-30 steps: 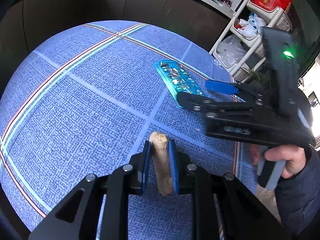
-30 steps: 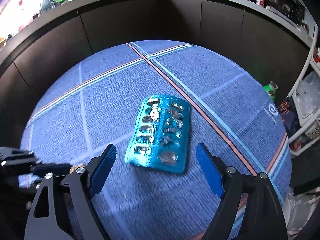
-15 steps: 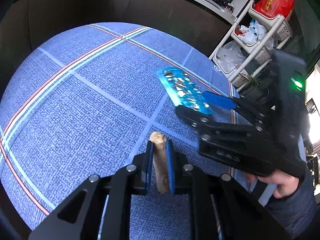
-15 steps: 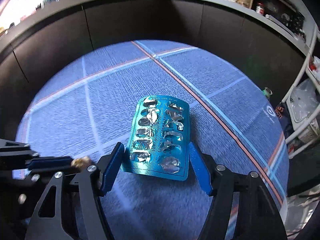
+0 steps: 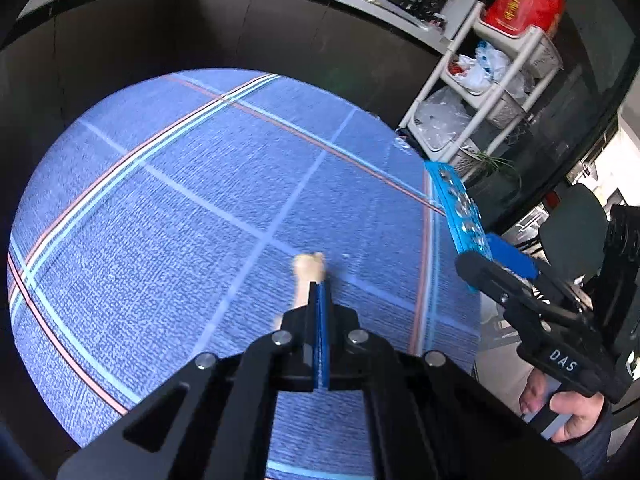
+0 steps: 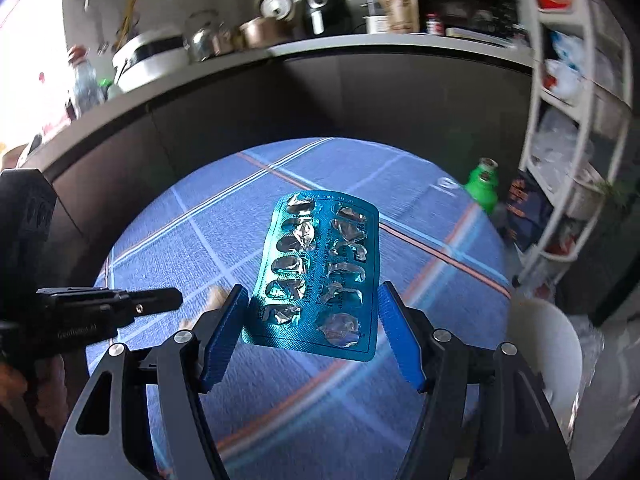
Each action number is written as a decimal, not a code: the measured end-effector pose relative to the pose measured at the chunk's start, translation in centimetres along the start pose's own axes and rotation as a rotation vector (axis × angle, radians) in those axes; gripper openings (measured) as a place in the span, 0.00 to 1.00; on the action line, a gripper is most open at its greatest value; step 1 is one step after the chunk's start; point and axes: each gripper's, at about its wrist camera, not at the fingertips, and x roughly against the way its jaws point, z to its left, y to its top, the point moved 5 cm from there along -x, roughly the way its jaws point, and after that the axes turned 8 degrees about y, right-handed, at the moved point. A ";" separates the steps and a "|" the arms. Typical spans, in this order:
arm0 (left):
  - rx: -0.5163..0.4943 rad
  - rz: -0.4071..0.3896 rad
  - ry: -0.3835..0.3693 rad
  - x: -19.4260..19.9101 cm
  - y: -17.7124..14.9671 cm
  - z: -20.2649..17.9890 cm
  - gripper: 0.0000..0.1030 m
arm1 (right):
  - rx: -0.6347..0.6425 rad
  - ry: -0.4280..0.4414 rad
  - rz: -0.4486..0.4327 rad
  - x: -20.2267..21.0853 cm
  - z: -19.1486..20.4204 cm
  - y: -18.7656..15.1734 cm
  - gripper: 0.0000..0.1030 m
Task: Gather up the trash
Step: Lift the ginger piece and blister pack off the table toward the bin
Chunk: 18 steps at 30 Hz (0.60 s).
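My right gripper (image 6: 312, 332) is shut on an empty teal blister pack (image 6: 320, 272), holding it by its side edges above the blue plaid tablecloth (image 6: 280, 400). The pack also shows in the left wrist view (image 5: 460, 208), raised at the table's right edge. My left gripper (image 5: 320, 304) has its blue pads pressed together. A tan stick-like scrap (image 5: 306, 280) sticks out just left of the pads; whether it is pinched I cannot tell. The left gripper also shows in the right wrist view (image 6: 160, 300).
A white bin (image 6: 548, 352) stands off the table's right side. A white rack (image 5: 488, 76) with bags is beyond the table. A green bottle (image 6: 482, 184) and a dark counter (image 6: 320, 92) lie behind.
The right gripper closed on the blister pack and lifted it off the cloth toward the right. The left gripper's pads came together and the tan scrap slipped to their left side.
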 end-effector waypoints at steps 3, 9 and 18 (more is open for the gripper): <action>-0.042 0.008 0.019 0.2 -0.7 -1.0 0.02 | -0.029 -0.006 0.002 0.7 -1.0 -0.7 0.61; -0.075 0.025 0.145 -2.2 -0.4 -0.8 0.25 | -0.017 -0.002 -0.013 1.9 -0.9 -1.3 0.61; -0.166 0.081 0.163 -4.5 0.0 -1.3 0.11 | -0.028 0.009 -0.017 2.1 -0.7 -1.5 0.61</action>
